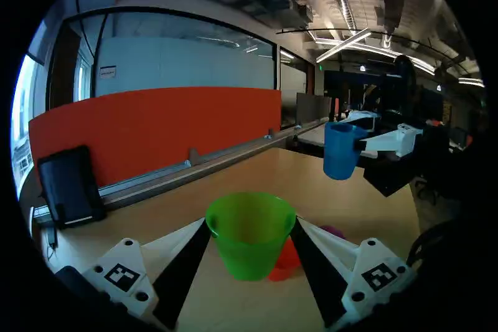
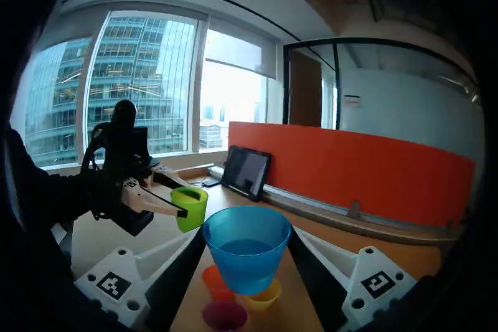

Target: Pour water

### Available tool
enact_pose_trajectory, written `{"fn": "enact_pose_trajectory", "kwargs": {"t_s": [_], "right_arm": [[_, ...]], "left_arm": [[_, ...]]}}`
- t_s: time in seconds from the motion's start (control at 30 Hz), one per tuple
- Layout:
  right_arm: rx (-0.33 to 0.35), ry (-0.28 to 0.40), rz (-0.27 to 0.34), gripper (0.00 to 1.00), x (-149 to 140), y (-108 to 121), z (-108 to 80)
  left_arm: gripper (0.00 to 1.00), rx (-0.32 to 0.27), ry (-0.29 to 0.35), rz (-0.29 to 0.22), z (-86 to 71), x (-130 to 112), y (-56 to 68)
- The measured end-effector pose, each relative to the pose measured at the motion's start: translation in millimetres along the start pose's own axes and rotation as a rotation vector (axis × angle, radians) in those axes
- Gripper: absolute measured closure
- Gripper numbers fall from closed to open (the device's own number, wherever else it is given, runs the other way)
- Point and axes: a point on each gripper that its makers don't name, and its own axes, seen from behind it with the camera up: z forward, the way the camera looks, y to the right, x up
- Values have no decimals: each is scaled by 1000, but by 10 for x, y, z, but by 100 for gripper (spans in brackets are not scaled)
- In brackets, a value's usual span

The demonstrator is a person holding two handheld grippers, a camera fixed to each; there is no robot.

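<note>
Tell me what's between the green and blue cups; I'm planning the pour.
In the left gripper view, open air between green cup and blue cup; orange cup and purple cup sit lower.

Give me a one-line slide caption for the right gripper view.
Right gripper grips a blue cup above three small cups; farther off, the left gripper holds a green cup.

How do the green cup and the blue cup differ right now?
The green cup sits in the left gripper, the blue cup in the right gripper. Water shows inside the blue cup; the green cup's contents cannot be judged. Both are upright, tapered plastic cups.
</note>
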Motion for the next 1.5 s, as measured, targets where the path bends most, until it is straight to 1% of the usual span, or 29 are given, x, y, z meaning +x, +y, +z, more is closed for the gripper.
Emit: {"fn": "enact_pose_trajectory", "kwargs": {"t_s": [0.3, 0.5, 0.7, 0.8, 0.9, 1.17, 1.5], "right_arm": [[1, 5, 1, 7, 48, 10, -8], [4, 7, -7, 7, 91, 14, -6], [18, 17, -35, 7, 197, 0, 7], [28, 25, -53, 7, 275, -18, 10], [33, 35, -75, 7, 350, -25, 16], [45, 55, -144, 7, 531, -46, 39], [34, 72, -287, 7, 753, -46, 86]], "left_arm": [[12, -16, 41, 6, -91, 141, 88], [12, -44, 74, 7, -152, 219, 213], [12, -64, 105, 6, -208, 292, 328], [12, -75, 125, 1, -238, 323, 405], [12, -88, 137, 2, -261, 336, 488], [12, -89, 159, 15, -337, 345, 638], [12, -88, 171, 12, -405, 313, 773]]}}
